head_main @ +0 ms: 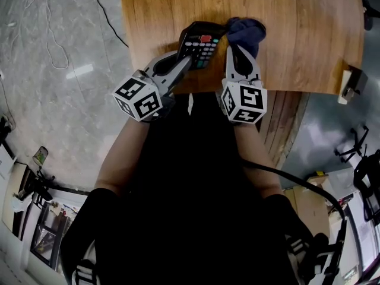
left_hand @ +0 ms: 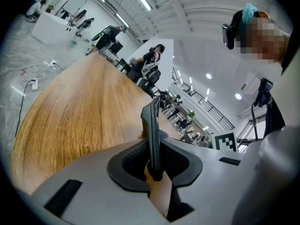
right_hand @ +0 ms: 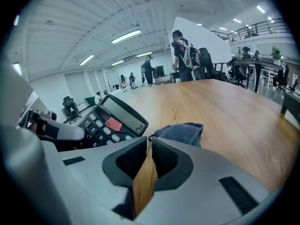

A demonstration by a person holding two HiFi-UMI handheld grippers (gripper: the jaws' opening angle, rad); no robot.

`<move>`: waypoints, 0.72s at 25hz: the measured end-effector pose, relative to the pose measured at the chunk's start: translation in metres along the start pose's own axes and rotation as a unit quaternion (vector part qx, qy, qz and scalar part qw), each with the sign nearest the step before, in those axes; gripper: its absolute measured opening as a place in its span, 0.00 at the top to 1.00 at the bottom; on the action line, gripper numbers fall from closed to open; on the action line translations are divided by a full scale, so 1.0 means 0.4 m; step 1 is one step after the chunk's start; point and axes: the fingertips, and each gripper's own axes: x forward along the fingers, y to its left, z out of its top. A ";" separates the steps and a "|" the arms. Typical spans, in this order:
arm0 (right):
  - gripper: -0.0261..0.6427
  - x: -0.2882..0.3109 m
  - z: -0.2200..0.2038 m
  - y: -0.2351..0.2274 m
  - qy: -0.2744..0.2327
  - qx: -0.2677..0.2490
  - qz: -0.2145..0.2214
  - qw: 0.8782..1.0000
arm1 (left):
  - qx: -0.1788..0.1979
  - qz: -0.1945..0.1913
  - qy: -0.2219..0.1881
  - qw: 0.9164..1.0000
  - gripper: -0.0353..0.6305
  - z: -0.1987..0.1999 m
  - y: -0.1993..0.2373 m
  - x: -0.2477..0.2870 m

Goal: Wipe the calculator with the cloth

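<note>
Head view looks steeply down on a wooden table [head_main: 297,28] with both tools working at its near edge. The left gripper [head_main: 187,60] clamps a black calculator [head_main: 202,43] over that edge. The right gripper [head_main: 237,47] pinches a dark blue cloth [head_main: 246,29] a little farther in over the tabletop, just beside the calculator. Only this view shows the person's bare forearms, the black clothing, and the grey marbled floor [head_main: 71,129] beyond the table's left side, where a thin cable [head_main: 53,46] lies.

The left gripper view shows the calculator [left_hand: 152,125] edge-on, a thin dark slab standing upright between the pads of the left gripper [left_hand: 154,151]. The jaws are set narrow and press on both of its faces. The wood grain of the table [left_hand: 79,107] runs off behind it. The keys are out of sight here.

The right gripper view gives the face that the other hides. The calculator [right_hand: 110,121] shows a long grey display, rows of pale keys and one red key. It is tilted above the table [right_hand: 225,107], and a jaw of the left gripper [right_hand: 51,130] is at its near end. The right gripper [right_hand: 150,142] has its jaws almost together on a fold of the cloth [right_hand: 183,132], which bunches loosely past the tips. Whether the calculator's far end touches the table no view settles.
</note>
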 end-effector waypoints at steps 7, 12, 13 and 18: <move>0.71 -0.014 0.022 -0.054 0.025 0.001 0.017 1.000 | -0.026 -0.003 -0.020 0.999 0.84 0.036 -0.022 0.000; 0.70 -0.028 0.035 -0.122 0.035 -0.023 -0.024 0.999 | -0.031 0.000 -0.035 0.999 0.84 0.059 -0.036 -0.007; 0.70 -0.026 0.037 -0.140 0.040 -0.027 -0.036 0.998 | -0.033 0.002 -0.039 0.999 0.84 0.067 -0.040 -0.008; 0.70 0.015 0.010 -0.183 0.071 -0.039 -0.051 0.995 | -0.056 0.008 -0.060 0.997 0.84 0.081 -0.035 -0.009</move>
